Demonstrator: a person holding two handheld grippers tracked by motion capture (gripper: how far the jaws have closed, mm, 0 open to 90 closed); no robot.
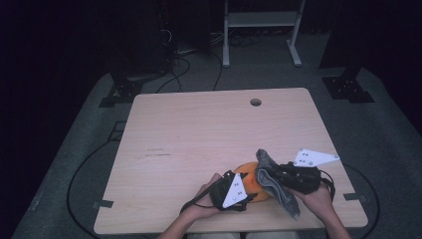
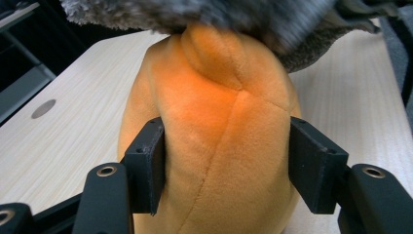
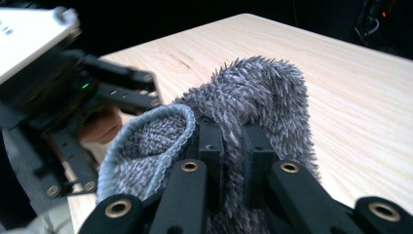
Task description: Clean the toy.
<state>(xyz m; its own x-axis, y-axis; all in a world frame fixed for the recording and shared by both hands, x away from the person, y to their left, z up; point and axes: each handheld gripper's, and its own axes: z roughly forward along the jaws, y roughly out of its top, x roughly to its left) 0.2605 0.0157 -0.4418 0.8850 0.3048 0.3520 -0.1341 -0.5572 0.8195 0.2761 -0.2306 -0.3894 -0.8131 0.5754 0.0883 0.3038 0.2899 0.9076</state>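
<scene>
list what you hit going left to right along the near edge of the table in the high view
left gripper → orange plush toy → grey fuzzy cloth → right gripper

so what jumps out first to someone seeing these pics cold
The orange plush toy near the table's front edge, sitting between the jaws of the left tool, which touch its sides. Right beside it, the right tool is shut on a fuzzy grey cloth that drapes over the toy's top.
</scene>
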